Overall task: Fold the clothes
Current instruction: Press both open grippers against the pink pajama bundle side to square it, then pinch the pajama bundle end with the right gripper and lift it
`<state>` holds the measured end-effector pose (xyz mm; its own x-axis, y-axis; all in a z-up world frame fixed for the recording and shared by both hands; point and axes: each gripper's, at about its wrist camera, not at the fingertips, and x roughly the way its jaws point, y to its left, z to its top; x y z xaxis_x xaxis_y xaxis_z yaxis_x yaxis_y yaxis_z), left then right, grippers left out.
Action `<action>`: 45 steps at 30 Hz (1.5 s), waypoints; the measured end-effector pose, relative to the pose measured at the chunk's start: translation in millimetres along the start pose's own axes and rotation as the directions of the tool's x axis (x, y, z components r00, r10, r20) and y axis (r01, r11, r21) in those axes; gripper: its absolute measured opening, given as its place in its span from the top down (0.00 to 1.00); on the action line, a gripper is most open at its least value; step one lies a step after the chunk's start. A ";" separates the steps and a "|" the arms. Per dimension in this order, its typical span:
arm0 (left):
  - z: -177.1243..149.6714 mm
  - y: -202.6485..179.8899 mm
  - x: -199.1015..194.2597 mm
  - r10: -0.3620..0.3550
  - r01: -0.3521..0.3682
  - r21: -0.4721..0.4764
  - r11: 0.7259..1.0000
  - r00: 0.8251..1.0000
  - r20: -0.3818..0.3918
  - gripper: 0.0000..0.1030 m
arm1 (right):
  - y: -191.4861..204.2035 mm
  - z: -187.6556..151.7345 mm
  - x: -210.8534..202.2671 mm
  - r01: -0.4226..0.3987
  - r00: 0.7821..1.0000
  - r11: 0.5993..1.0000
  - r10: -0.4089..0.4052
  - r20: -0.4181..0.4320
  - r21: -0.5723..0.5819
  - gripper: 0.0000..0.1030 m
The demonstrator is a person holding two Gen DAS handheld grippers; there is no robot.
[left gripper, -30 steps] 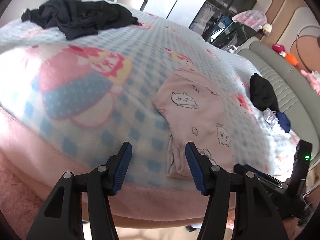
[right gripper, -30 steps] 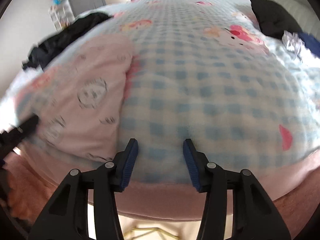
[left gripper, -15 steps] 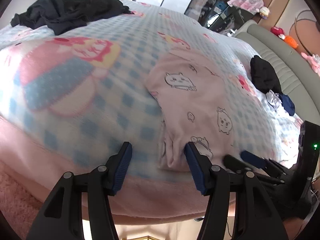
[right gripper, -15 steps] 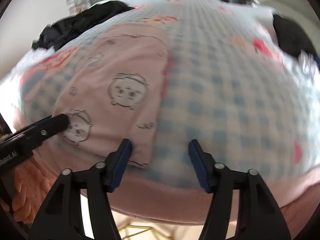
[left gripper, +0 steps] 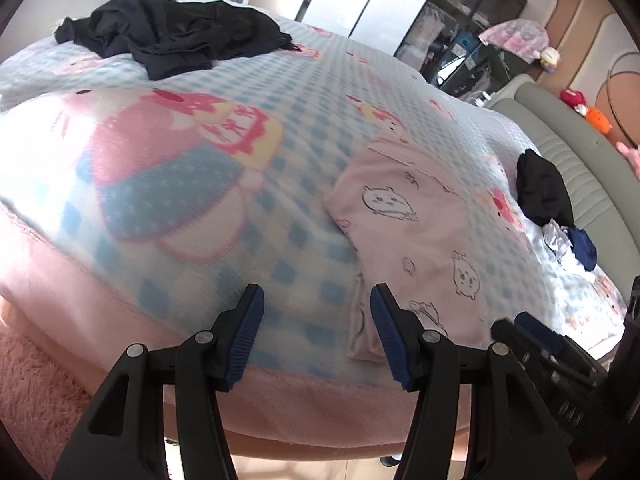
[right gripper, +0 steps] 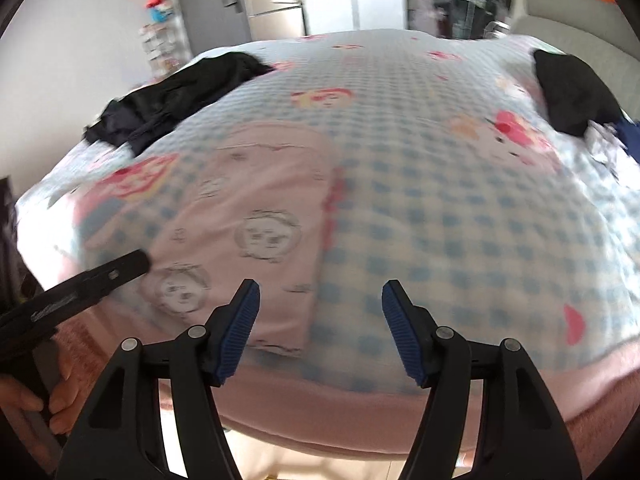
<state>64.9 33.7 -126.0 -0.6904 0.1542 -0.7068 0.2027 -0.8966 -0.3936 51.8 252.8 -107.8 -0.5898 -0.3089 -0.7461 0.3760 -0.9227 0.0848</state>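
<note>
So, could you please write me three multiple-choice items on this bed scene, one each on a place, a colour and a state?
1. Where does the folded pale pink printed garment lie?
A. near the front edge of the blue checked blanket
B. on the grey headboard
C. on the floor

2. What colour is the crumpled clothing pile at the far left?
A. white
B. black
C. red

3. How do both grippers stand?
A. left gripper shut
B. right gripper shut
C. both open, empty

Answers: 1 A, its hem sits near the blanket's edge; 2 B, plainly dark; 3 C, gaps between blue pads.
</note>
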 end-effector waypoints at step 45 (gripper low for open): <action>-5.4 -52.0 23.1 -0.124 0.141 0.154 0.978 0.986 -0.113 0.43 | -188.5 -12.8 2.5 -0.068 0.996 0.772 0.015 0.088 0.631 0.87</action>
<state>42.2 86.1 -125.1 -0.6274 0.3099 -0.7143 -0.0056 -0.9192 -0.3939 -11.4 428.9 -134.1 -0.6446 -0.3422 -0.6837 -0.1209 -0.8374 0.5331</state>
